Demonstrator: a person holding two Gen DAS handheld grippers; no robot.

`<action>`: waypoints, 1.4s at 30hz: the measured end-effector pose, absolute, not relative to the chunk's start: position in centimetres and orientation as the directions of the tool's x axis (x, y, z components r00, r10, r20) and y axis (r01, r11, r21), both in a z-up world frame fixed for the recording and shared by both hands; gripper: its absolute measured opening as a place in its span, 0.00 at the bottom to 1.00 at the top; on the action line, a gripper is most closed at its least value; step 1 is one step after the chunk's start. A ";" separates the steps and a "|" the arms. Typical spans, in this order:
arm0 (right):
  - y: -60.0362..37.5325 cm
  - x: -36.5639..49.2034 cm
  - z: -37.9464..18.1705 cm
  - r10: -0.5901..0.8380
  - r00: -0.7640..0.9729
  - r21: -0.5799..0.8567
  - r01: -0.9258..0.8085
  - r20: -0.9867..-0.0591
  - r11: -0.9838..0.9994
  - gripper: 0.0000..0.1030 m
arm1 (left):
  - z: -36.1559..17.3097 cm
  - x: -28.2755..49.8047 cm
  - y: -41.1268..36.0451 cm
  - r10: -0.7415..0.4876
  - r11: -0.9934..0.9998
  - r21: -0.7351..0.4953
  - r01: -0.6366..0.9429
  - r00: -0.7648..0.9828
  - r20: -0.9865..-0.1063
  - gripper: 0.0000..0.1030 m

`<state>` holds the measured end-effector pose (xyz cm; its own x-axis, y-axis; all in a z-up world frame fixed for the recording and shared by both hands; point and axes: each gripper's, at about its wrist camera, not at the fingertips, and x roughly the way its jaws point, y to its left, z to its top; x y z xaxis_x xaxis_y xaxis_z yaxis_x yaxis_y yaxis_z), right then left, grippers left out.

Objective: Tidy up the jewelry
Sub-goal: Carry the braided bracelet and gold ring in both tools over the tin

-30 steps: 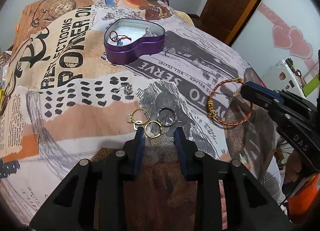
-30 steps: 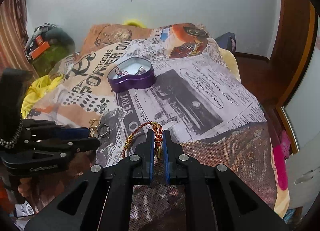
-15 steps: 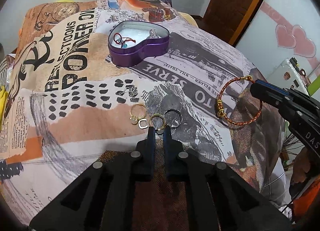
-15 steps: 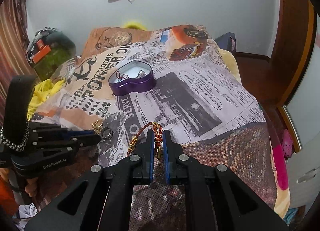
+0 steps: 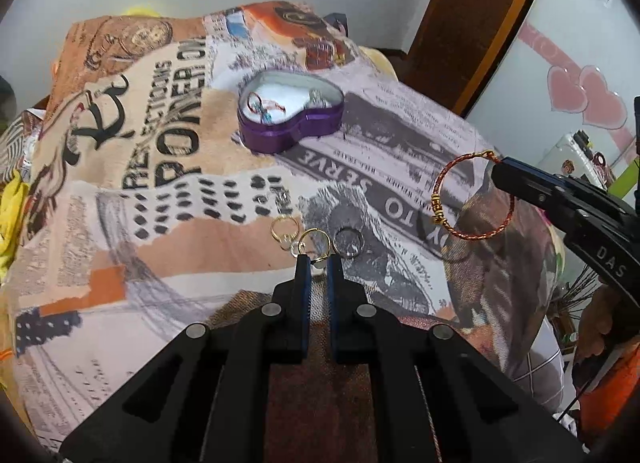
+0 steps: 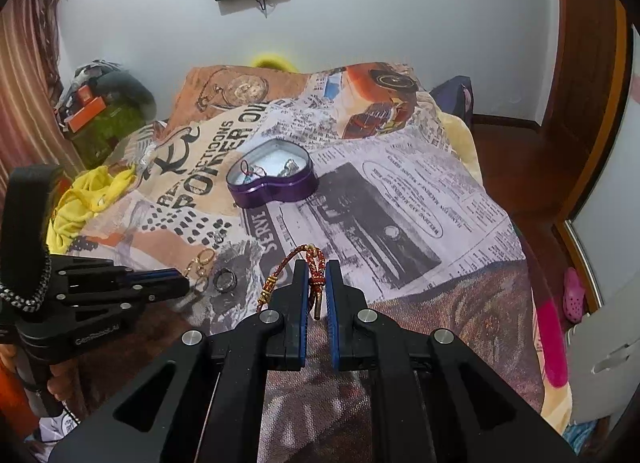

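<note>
The left gripper point(image 5: 316, 263) is clenched on a gold ring point(image 5: 315, 242), pinching its near edge so the hoop stands up just past the blue pads. Its jaws have just been closing, with that ring between them. Beside it on the bedspread point(image 5: 120, 263) lie another gold ring point(image 5: 285, 229) to the left and a dark ring point(image 5: 349, 241) to the right, both flat. The right gripper point(image 6: 317, 279) is clamped on a red-and-gold cord bracelet point(image 6: 280, 269) at its knot – the loop hangs out to the left of the pads, held above the bed, its gold beads at the low side. From the left wrist view the bracelet shows as a full circle, face on. "DAS" reads on the right gripper's body; the bedspread print reads "SERVE" and "POWER OIL". Farther back sits an open purple heart-shaped tin point(image 5: 291, 113), its point toward the right, with small jewelry – a red cord piece and a silvery piece – inside
</note>
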<state>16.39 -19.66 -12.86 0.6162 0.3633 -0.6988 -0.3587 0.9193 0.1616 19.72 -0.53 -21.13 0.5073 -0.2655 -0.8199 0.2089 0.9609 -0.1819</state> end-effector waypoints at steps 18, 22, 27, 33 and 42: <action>-17.8 18.6 -9.4 0.395 0.679 0.139 -0.401 -0.618 0.906 0.07 | -16.1 21.1 1.2 -0.247 0.968 -0.162 0.192 0.628 -0.738 0.06; -17.5 19.5 -8.9 0.398 0.692 0.138 -0.400 -0.603 0.906 0.07 | -15.3 21.7 1.6 -0.242 0.970 -0.160 0.183 0.647 -0.723 0.06; -17.2 20.6 -8.6 0.406 0.701 0.145 -0.402 -0.586 0.904 0.07 | -15.0 22.8 1.8 -0.232 0.972 -0.149 0.180 0.657 -0.718 0.06; -16.1 22.4 -8.5 0.413 0.703 0.140 -0.414 -0.579 0.900 0.07 | -15.2 24.5 1.7 -0.227 0.973 -0.140 0.183 0.659 -0.717 0.06; -14.7 24.9 -9.3 0.430 0.696 0.133 -0.439 -0.575 0.888 0.07 | -16.2 28.0 1.9 -0.223 0.975 -0.154 0.163 0.645 -0.731 0.06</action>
